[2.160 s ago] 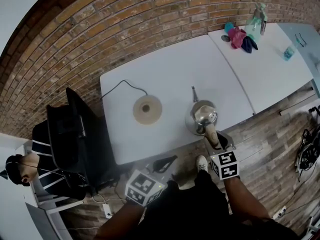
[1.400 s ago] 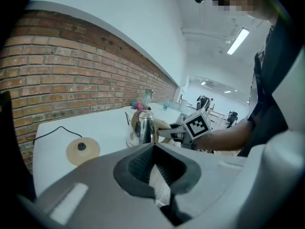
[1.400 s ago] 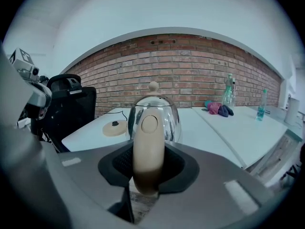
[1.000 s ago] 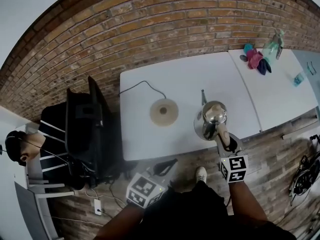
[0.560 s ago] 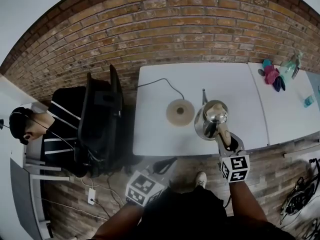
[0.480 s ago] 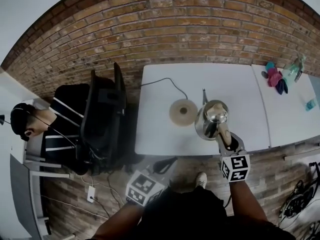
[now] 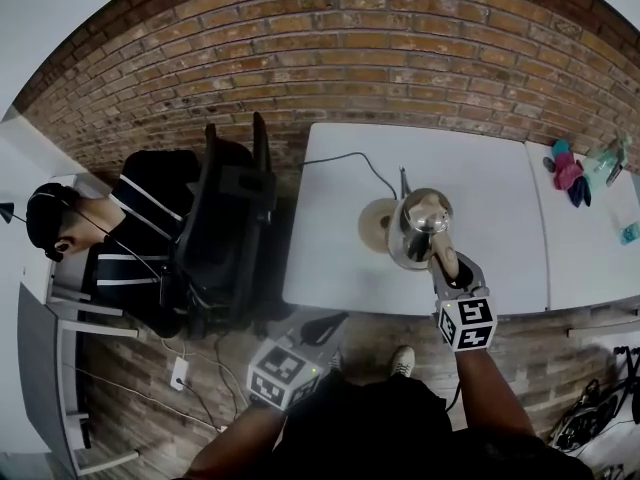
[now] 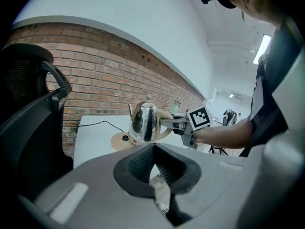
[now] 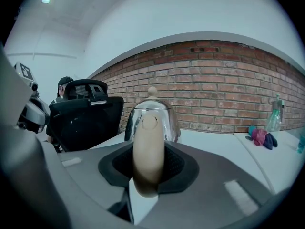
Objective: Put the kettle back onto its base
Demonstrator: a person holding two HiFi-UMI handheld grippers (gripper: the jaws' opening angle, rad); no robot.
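The right gripper (image 9: 148, 168) has its jaws clamped on the kettle's beige handle (image 9: 148, 151). The handle stands upright between the two pads and fills the gap between them. The steel kettle (image 9: 153, 118) body sits directly beyond the jaw tips, with its lid knob on top.

In the head view, the right gripper (image 7: 447, 271) reaches over the near edge of the white table (image 7: 490, 188) and holds the kettle (image 7: 418, 230) by the handle (image 7: 443, 258). The thin spout points toward the brick wall (image 7: 300, 58). The kettle overlaps the right part of the round base (image 7: 374, 225) and is not centred on it. In the left gripper view, the kettle (image 8: 143, 122) is upright at the right side of the base (image 8: 120, 140). Whether its bottom touches the base cannot be determined. A black cord (image 7: 350, 158) runs from the base to the far table edge.

The left gripper (image 8: 153, 151) has its jaw tips together with nothing between them. In the head view, the left gripper (image 7: 322, 326) is off the table, below its near edge and well apart from the kettle.

A black chair (image 7: 230, 233) stands left of the table, and a seated person (image 7: 110, 253) is beyond it. A second table (image 7: 600, 238) adjoins on the right and carries cloths (image 7: 570, 173) and a bottle (image 7: 608, 158).
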